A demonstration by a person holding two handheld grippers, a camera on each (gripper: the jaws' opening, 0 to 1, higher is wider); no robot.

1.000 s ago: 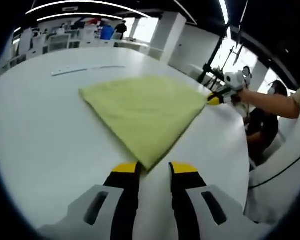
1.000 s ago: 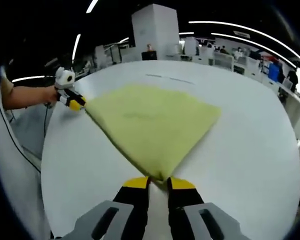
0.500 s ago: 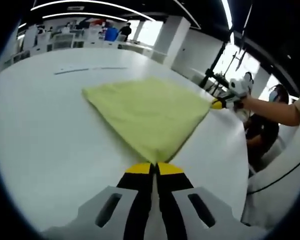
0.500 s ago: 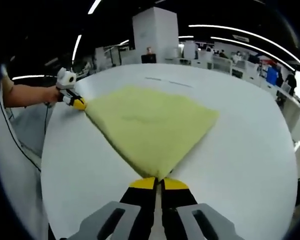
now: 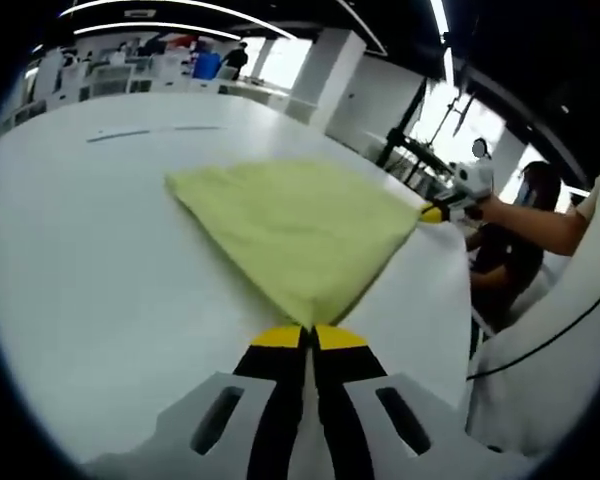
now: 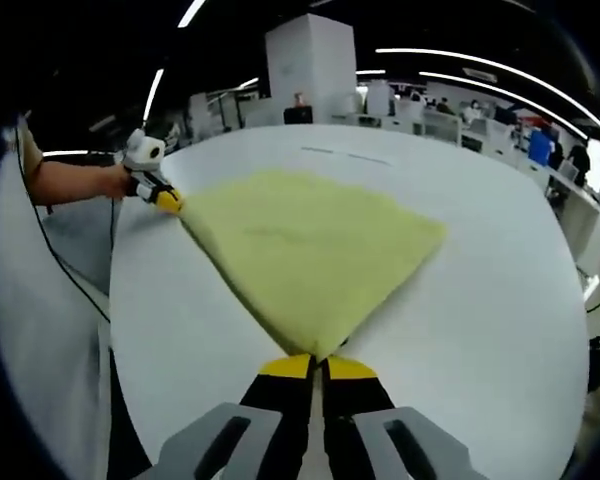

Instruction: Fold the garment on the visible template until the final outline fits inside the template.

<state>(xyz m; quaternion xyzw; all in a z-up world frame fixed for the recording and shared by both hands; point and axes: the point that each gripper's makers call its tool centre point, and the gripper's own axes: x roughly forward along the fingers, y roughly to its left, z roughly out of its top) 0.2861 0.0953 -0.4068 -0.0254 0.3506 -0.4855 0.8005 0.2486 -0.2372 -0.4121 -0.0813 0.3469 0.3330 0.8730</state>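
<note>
White round table, yellow-green garment flat on it, thin line marks far side

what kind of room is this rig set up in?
Likely a large open-plan office or lab. A big white table carries the yellow cloth. Behind it stand rows of desks, a broad white pillar and long ceiling light strips, with people in the distance.

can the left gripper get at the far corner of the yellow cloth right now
Probably not as things stand: the left gripper is shut on the cloth's near corner, so it would have to let go first. The table around is otherwise bare.
</note>
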